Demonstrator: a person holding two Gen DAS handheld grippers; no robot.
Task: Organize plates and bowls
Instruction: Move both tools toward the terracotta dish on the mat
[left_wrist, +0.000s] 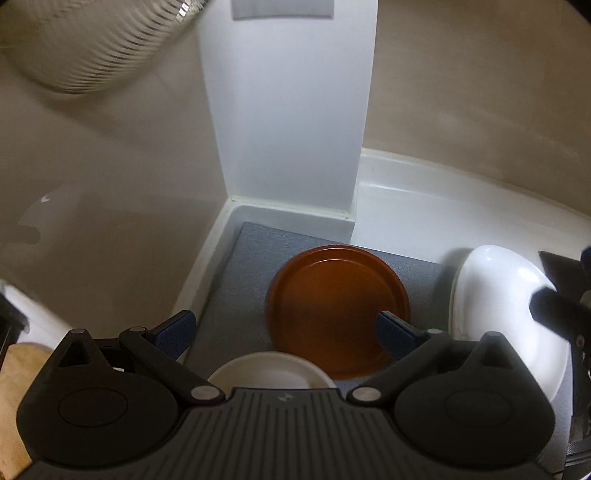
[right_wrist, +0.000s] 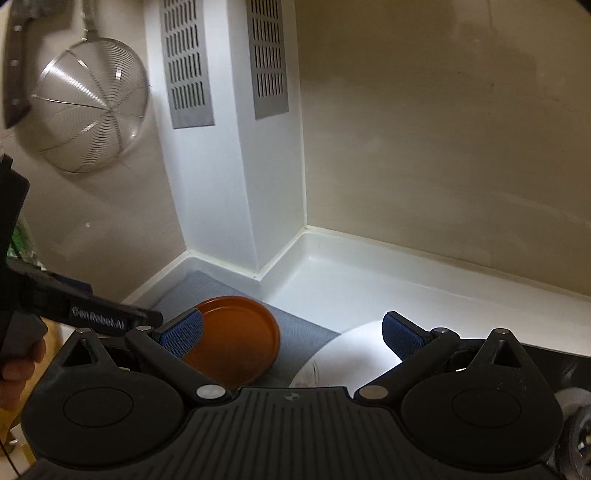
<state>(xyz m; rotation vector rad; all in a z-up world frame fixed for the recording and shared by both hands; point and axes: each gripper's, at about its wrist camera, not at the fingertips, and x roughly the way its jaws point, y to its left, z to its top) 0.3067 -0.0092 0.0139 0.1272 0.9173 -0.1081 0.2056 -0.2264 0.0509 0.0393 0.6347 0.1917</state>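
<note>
While jaws gape, plate (left_wrist: 338, 310) lies between.

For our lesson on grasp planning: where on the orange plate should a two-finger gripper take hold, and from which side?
Grip the raised rim of the orange plate, one finger inside and one outside. It lies flat on the grey mat, so only the rim offers an edge. The near edge, towards the open left gripper, probably suits best; the white dish crowds its right.

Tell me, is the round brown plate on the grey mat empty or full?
Empty. The round brown plate lies flat on the grey mat, and its bare inner surface shows nothing on it.
</note>
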